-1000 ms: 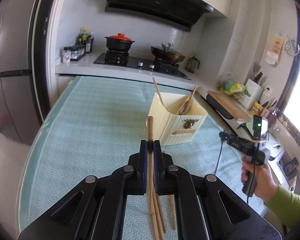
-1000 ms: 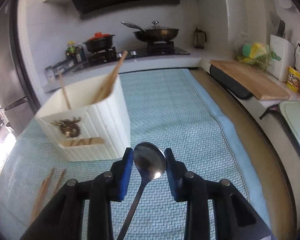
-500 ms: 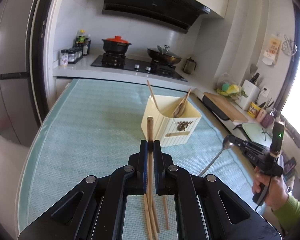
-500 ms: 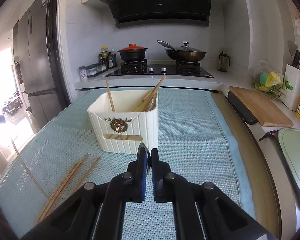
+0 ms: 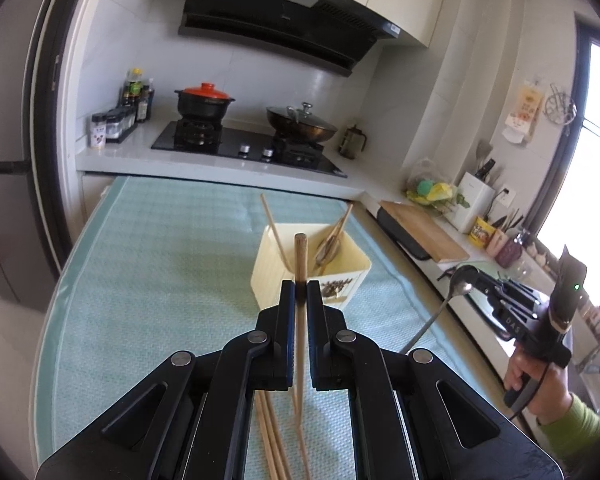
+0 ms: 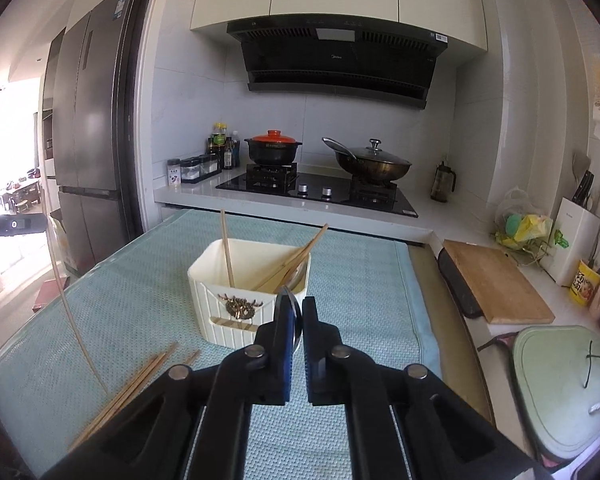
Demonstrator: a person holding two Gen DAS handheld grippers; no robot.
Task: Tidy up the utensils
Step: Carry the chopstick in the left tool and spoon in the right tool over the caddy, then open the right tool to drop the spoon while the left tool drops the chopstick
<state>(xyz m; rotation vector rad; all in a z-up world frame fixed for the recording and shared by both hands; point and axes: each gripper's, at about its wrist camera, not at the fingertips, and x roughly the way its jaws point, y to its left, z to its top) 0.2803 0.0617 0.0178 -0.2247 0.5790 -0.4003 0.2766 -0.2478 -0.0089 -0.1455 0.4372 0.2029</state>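
1. Jaws on both tools are pinching: the left gripper (image 5: 298, 292) has its jaws pressed on a single slim wooden chopstick (image 5: 300, 256), and the right gripper (image 6: 297, 312) has its jaws clamped edge-on across the bowl of a shiny metal spoon (image 5: 462, 286), handle hanging below.
2. Held near its thick end, the chopstick is in the air on the near side of the cream ribbed plastic utensil holder (image 6: 236, 304), which stands mid-table on the pale blue woven cloth (image 6: 356, 264).
3. More loose wooden chopsticks (image 6: 140, 380) lie on the cloth at the near left.
4. I'd judge the chopstick light and stiff but thin, so it could swivel in the grip; a hold closer to its middle would steady it.
5. I'd call the spoon heavier, smooth and slippery; gripped at the bowl it may pivot, and the neck would be the surer place.
6. Against a second ago, the right jaws were spread around the spoon as it lay on the cloth; they have just been closing onto it, and it now hangs clear of the table.
7. The left chopstick also sits higher than then.
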